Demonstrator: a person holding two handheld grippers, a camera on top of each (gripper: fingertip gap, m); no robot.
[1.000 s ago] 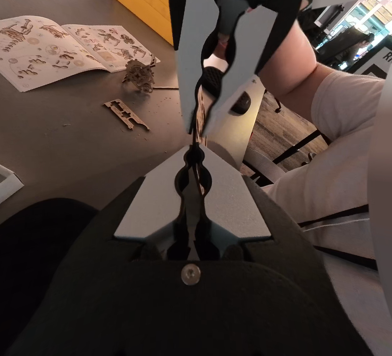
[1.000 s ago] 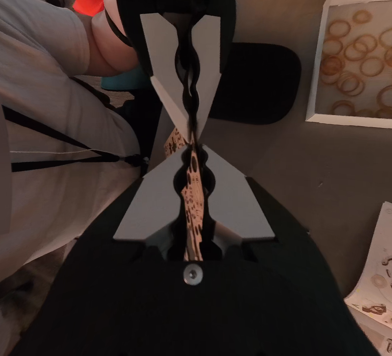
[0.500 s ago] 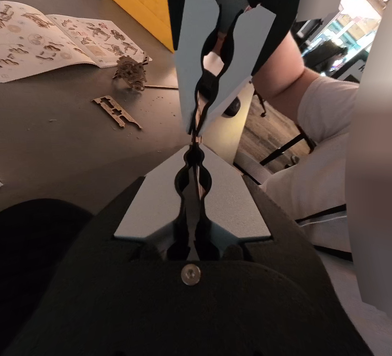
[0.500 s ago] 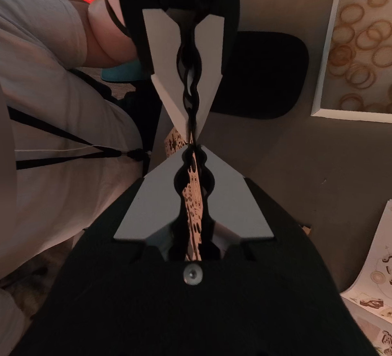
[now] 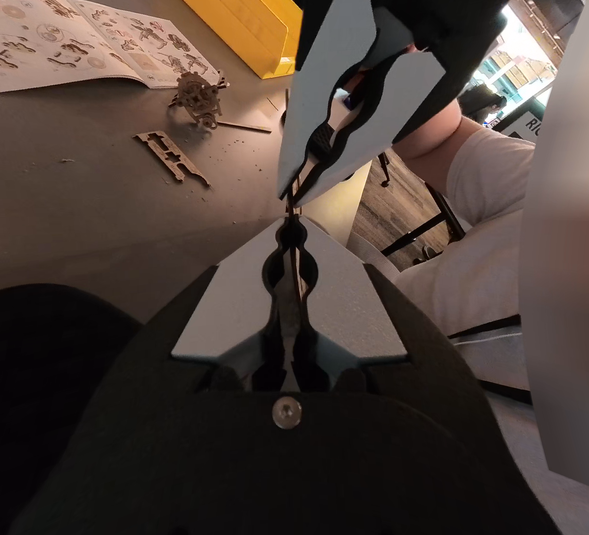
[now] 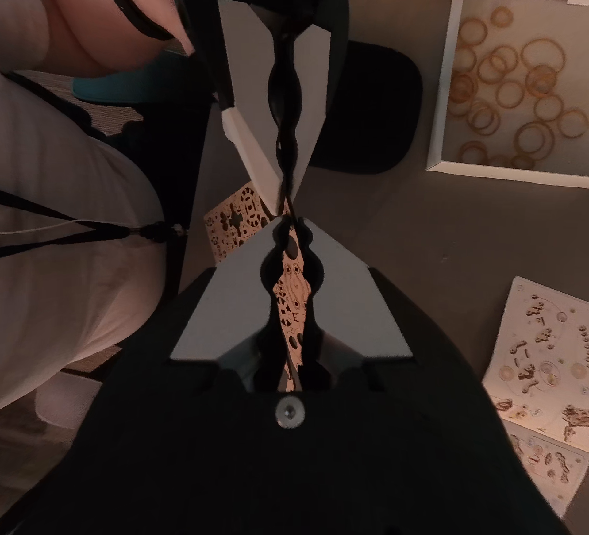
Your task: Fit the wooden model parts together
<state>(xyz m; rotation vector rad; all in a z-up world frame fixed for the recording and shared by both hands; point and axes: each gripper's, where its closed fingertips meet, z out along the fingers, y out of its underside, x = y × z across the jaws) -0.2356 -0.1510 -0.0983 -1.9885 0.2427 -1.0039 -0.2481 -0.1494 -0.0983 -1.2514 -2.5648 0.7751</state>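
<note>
Tip to tip at frame centre in both wrist views: left gripper (image 5: 291, 220) and right gripper (image 5: 291, 196) meet nose-on, each pinched nearly shut on the same thin wooden sheet (image 6: 291, 293), a laser-cut part sheet seen almost edge-on. Compared with a second ago the pair has lifted and tilted; in the left view the right gripper now comes in from the upper right at a steeper slant, and the tabletop items have slid toward the upper left. The grip itself looks unchanged, jaws on both sides closed down to the sheet's thickness. My reading: the sheet is being turned or flexed between the two grippers to free a part, so no joining has begun. In the right view the sheet runs as a narrow strip from bottom centre up to the meeting point, long axis along the fingers, with a wider patch of it showing left of centre behind the left gripper (image 6: 288, 212). It is held in the air off the table (image 5: 95, 217). Also on the table, upper left of the left view: a half-built model (image 5: 197, 99), a flat loose piece (image 5: 170, 154) just below it, an open booklet (image 5: 79, 41), a yellow bin (image 5: 229, 6). Right view, upper right: a white tray (image 6: 446, 105) of wooden rings (image 6: 506, 73).
</note>
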